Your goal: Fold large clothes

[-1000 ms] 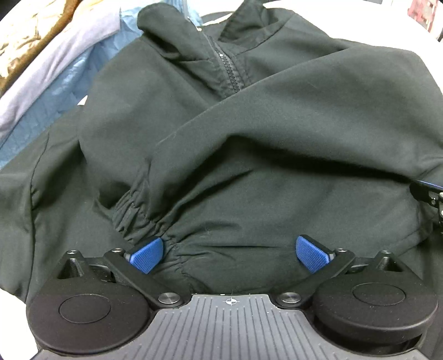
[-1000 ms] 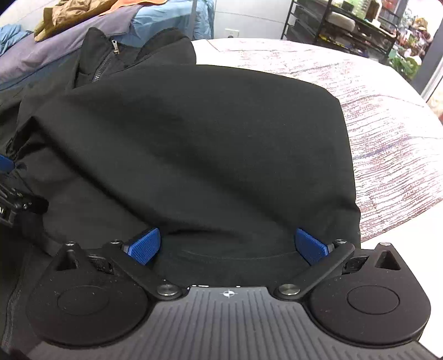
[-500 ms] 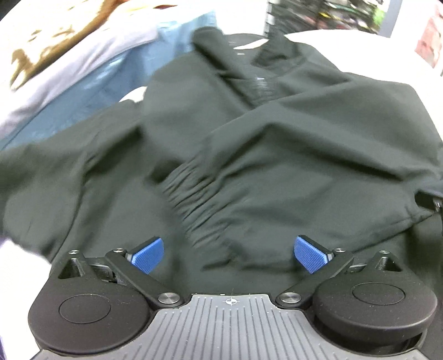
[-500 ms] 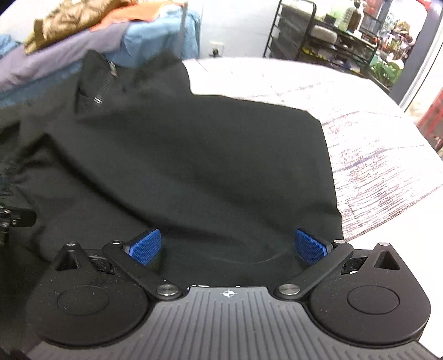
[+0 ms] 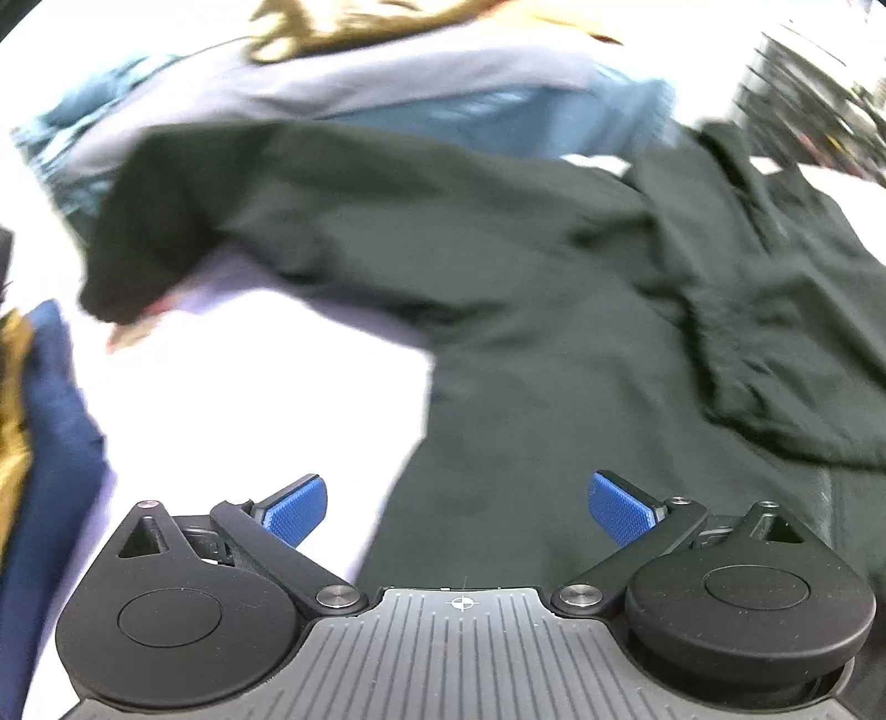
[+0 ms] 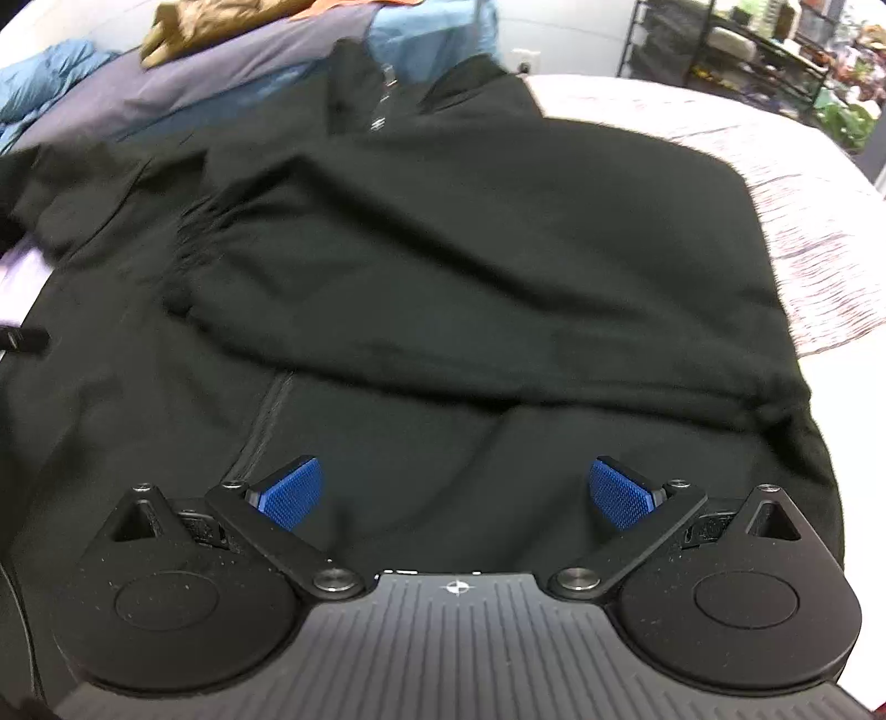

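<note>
left wrist view first: the left gripper (image 5: 458,507) has been swung off to the left since half a second ago, so the unfolded sleeve (image 5: 232,210) of the black jacket (image 5: 554,343) is now seen stretched out over the white table (image 5: 266,387), with its cuff end lying near a navy garment (image 5: 50,443) at the left edge. the blue fingers (image 5: 293,509) are spread wide and nothing is held between them. this sleeve is probably what gets folded in next. heavy motion blur here, so finer detail can't be made out.

right wrist view: the right gripper (image 6: 457,495) has been pulled back a little, fingers (image 6: 620,493) wide apart and empty. the other sleeve is now seen folded across the jacket's chest, its gathered cuff (image 6: 194,238) resting left of centre, so that fold looks done.

a pile of other clothes (image 6: 221,72) is stacked at the far edge, touching the collar. a black shelf rack (image 6: 736,50) stands well behind the table. the pile and the navy garment could crowd the sleeve grab.
</note>
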`<state>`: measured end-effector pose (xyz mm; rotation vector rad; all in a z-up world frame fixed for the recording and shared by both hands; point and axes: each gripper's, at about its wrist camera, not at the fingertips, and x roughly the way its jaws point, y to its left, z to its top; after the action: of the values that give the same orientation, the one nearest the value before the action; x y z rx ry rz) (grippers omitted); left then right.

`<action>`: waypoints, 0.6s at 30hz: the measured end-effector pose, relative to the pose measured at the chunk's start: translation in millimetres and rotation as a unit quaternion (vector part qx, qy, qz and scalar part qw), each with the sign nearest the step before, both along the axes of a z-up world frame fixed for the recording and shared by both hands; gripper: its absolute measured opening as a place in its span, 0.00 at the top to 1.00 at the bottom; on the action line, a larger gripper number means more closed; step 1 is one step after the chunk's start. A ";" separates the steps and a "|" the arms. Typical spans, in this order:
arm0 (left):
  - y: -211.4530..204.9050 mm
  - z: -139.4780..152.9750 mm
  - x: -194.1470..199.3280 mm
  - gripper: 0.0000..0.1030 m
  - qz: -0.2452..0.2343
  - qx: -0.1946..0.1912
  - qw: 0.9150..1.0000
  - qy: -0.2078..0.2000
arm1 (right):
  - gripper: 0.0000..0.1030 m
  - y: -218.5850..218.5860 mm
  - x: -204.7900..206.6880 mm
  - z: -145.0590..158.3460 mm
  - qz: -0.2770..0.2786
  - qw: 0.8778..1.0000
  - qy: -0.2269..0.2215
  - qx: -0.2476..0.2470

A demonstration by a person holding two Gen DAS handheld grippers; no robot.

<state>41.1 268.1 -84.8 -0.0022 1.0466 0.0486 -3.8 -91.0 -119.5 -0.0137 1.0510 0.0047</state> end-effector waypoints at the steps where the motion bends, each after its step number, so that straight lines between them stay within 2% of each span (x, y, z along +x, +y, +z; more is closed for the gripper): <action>1: 10.8 5.3 -2.1 0.00 0.013 -0.001 1.000 -0.008 | 0.01 2.0 -1.9 0.6 0.005 1.000 0.000 0.000; 6: 53.7 25.7 -6.3 0.00 0.061 -0.005 0.997 -0.051 | 0.01 4.9 -18.7 4.2 0.011 1.000 0.001 -0.002; 11: 84.2 30.8 3.6 0.00 0.086 -0.002 0.994 -0.065 | 0.01 4.8 -25.5 3.1 0.006 1.000 0.013 -0.003; 16: 111.1 44.1 34.5 0.00 0.115 -0.034 0.988 -0.095 | 0.01 6.1 -32.0 7.0 0.008 1.000 0.010 -0.014; 18: 125.2 52.0 53.0 0.00 0.137 -0.042 0.983 -0.112 | 0.01 6.7 -34.2 8.0 0.008 1.000 0.012 -0.017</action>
<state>94.0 393.3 -32.8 -0.2231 0.8168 0.2490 -38.0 -84.3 -111.4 -0.0527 1.0750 0.0006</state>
